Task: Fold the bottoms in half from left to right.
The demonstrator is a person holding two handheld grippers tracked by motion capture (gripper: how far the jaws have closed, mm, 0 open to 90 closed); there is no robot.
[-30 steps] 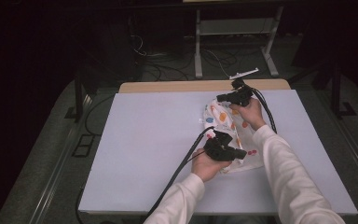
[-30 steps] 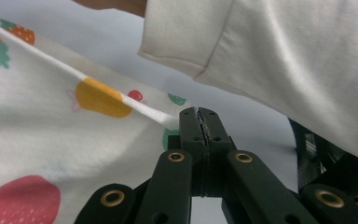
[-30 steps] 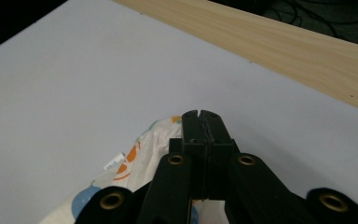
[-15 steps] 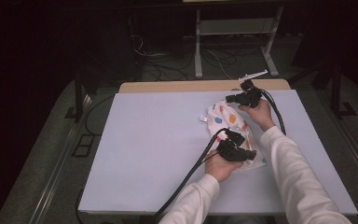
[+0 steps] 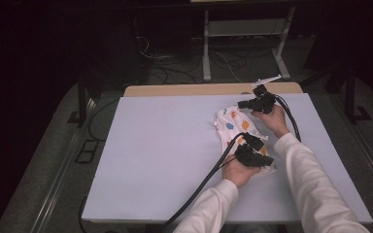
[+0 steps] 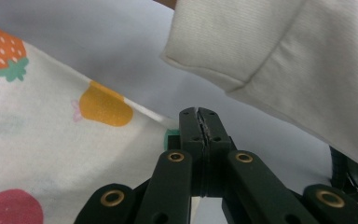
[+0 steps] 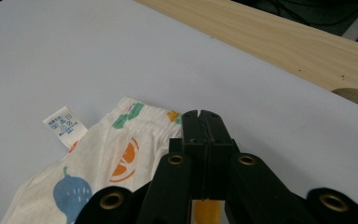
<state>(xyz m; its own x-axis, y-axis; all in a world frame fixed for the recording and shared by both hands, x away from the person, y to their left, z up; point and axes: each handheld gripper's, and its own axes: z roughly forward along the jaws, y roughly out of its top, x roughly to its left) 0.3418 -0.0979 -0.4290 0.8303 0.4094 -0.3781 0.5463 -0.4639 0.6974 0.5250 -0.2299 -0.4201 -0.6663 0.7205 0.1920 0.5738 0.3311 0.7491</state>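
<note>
A small fruit-print garment (image 5: 240, 127) is lying on the right side of the white table (image 5: 165, 145), stretched near to far. Its near edge is pinched by the left gripper (image 6: 199, 122), jaws squeezed tight on the fabric. The far end is clamped the same way by the right gripper (image 7: 200, 122), beside a care label (image 7: 64, 125).

high view: fixed above the person's near side, looking forward and down over the whole table (image 5: 165, 160), from far off
left gripper view: rides the left gripper (image 6: 200, 114), very close, low over the fruit-print garment (image 6: 37, 140)
right gripper view: rides the right gripper (image 7: 200, 116), close, facing the table's far wooden edge
shared: the garment and the pale tabletop
</note>
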